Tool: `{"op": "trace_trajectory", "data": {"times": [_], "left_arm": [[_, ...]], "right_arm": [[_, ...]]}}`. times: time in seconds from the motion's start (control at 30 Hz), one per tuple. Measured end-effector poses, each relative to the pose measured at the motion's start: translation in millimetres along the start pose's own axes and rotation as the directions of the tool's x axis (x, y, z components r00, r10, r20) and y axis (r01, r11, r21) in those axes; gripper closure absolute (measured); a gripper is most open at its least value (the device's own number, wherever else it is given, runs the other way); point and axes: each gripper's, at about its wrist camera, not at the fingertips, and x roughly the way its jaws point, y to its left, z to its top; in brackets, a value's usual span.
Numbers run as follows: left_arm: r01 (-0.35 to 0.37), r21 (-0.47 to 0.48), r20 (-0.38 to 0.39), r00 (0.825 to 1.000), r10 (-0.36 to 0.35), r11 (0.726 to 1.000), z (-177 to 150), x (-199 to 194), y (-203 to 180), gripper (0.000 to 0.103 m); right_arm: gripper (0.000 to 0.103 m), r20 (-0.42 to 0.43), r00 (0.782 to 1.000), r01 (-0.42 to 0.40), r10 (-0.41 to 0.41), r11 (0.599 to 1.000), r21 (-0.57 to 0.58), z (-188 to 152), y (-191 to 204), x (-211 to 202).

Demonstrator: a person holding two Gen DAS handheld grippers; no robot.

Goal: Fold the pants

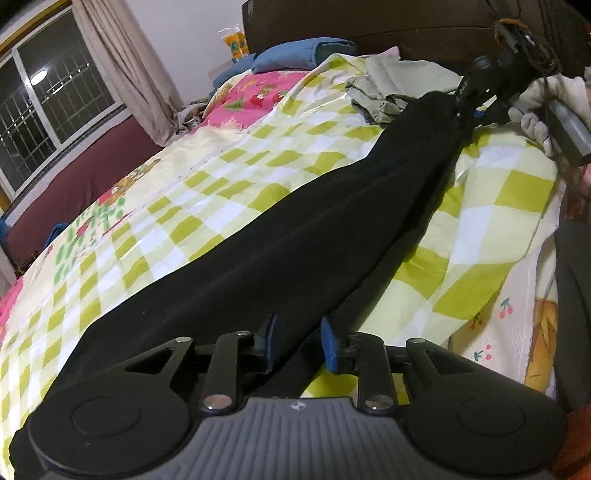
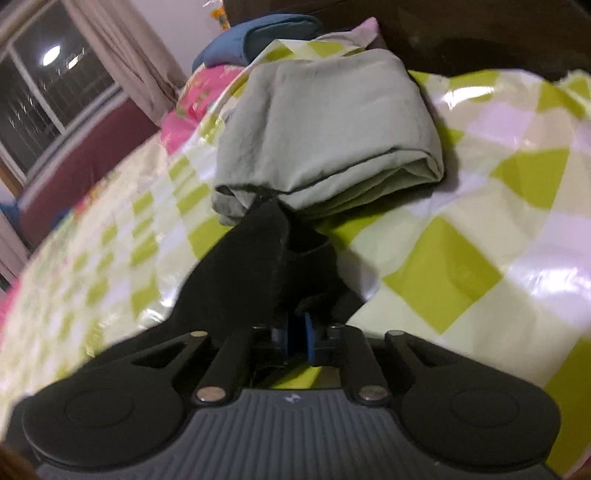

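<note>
We see the black pants [image 1: 295,229] stretched out long across the bed, lying on a checked green-and-white cover [image 1: 192,192]. In the left wrist view they run from the near edge, right under our left gripper [image 1: 300,345], diagonally up to the far right, where our right gripper [image 1: 476,86] meets their far end.

The left gripper sits low over the near end of the pants. Its two blue pads [image 1: 330,347] stand apart with dark cloth showing between them; they do not look pressed together, so we read this claw as parted, and we cannot tell whether the cloth touches the pads.

In the right wrist view the other end of the pants [image 2: 255,266] bunches up in a dark peak just ahead of the right gripper [image 2: 297,341]. Its blue pads [image 2: 309,341] are drawn close together with black cloth gathered around them, so this claw is clamped on the pants.

Just beyond that peak, touching or nearly touching it, lies a folded grey-green garment [image 2: 325,133] on the same cover. Farther off, at the head of the bed, we see a blue pillow [image 1: 303,53] against a dark headboard [image 1: 369,22]. To the far left are a window [image 1: 48,110] with a pale curtain [image 1: 122,66], and a pink printed sheet [image 1: 266,92] beside the checked cover.
</note>
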Motion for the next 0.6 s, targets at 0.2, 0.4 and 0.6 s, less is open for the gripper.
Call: {"op": "trace_trajectory", "data": {"times": [0.2, 0.4, 0.6], "left_arm": [[0.02, -0.054, -0.116, 0.993, -0.026, 0.998, -23.7, 9.9, 16.7, 0.058], [-0.015, -0.079, -0.085, 0.996, 0.008, 0.997, -43.3, -14.7, 30.8, 0.057], [-0.131, -0.068, -0.076, 0.989, 0.126, 0.989, -61.4, -28.3, 62.1, 0.056]], "right_arm": [[0.09, 0.029, 0.988, 0.155, -0.153, 0.985, -0.073, -0.7, 3.5, -10.7], [0.083, 0.214, 0.961, 0.254, -0.177, 0.871, -0.421, -39.9, 77.1, -57.0], [0.075, -0.163, 0.967, -0.252, 0.198, 0.611, -0.75, -125.9, 182.2, -64.5]]}}
